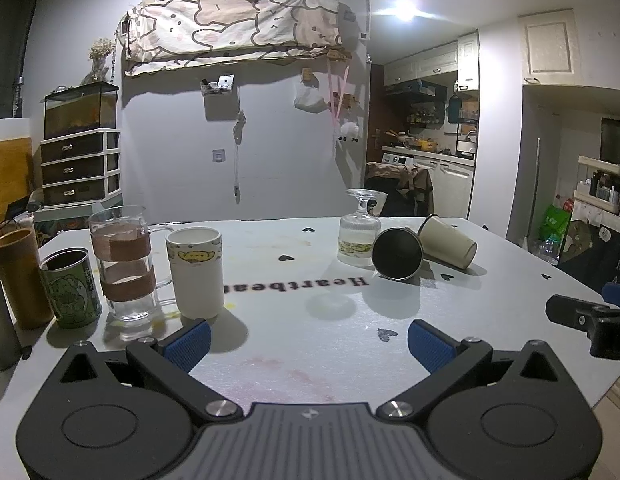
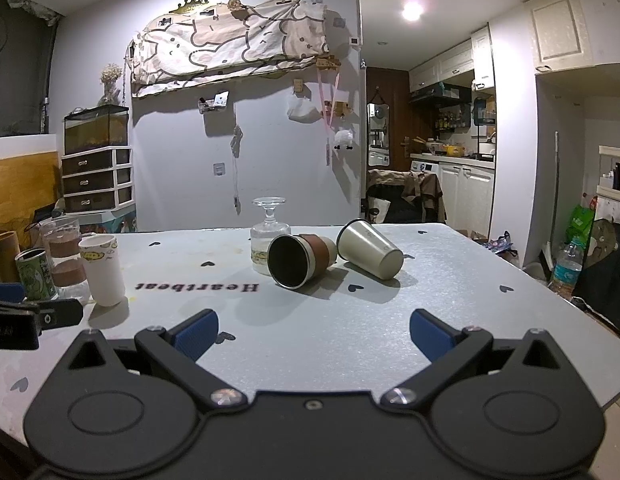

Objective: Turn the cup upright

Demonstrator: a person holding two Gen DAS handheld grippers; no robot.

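Note:
A metal cup with a brown band (image 2: 298, 257) lies on its side on the white table (image 2: 350, 320), its dark mouth facing me; it also shows in the left wrist view (image 1: 397, 254). A cream cup (image 2: 370, 249) lies on its side beside it, to the right (image 1: 448, 241). A stemmed glass (image 2: 270, 236) stands upside down just behind them (image 1: 359, 234). My right gripper (image 2: 312, 334) is open and empty, well short of the cups. My left gripper (image 1: 308, 344) is open and empty, nearer the table's left.
At the table's left stand a white paper cup (image 1: 195, 272), a glass mug with brown bands (image 1: 124, 262), a green can (image 1: 71, 288) and a bamboo tube (image 1: 20, 278). A chair (image 2: 404, 196) stands behind the table. A water bottle (image 2: 566, 266) stands on the floor at right.

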